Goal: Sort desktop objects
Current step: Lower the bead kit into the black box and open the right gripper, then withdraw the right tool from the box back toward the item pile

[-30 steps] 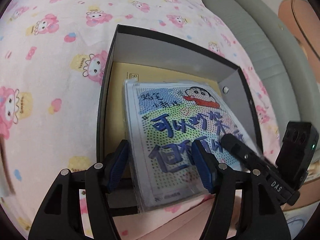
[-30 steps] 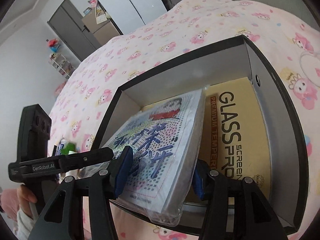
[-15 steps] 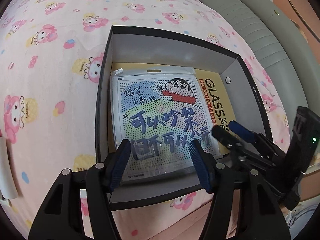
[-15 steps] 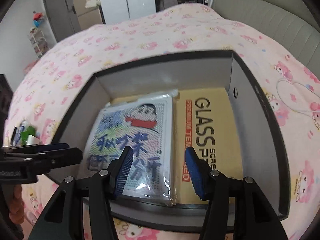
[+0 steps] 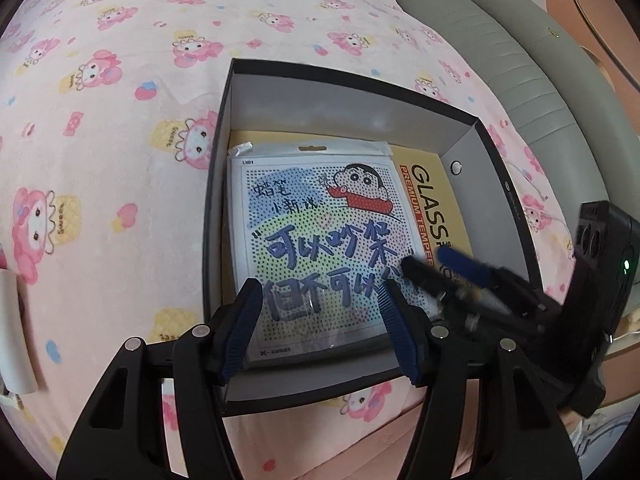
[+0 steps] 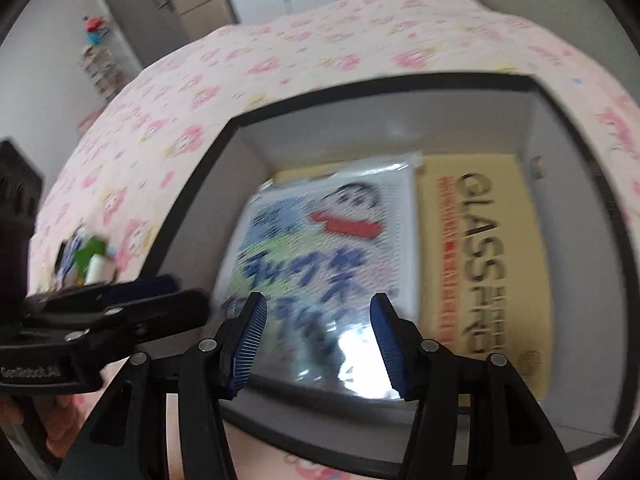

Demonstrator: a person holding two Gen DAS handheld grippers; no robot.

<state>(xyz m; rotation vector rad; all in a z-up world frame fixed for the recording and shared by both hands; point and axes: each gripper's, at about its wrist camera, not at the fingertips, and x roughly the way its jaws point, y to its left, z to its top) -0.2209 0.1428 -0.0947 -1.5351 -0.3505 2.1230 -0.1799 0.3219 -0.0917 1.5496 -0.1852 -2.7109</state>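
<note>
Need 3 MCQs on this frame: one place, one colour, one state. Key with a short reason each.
1. Where does the plastic-wrapped cartoon bead-art pack lie?
A. on the bedsheet
B. inside the black-rimmed grey cardboard box
C. on the sofa

2. What colour is the flat "GLASS" screen-protector box under it?
A. yellow
B. green
C. white

3. How does the left gripper stand?
A. shut on the pack
B. open, nothing between its pads
C. out of view

Key: 1 B, the box walls surround the pack. 2 A, yellow card shows beside the pack. 3 B, the blue pads stand apart above the pack, which lies flat.
</note>
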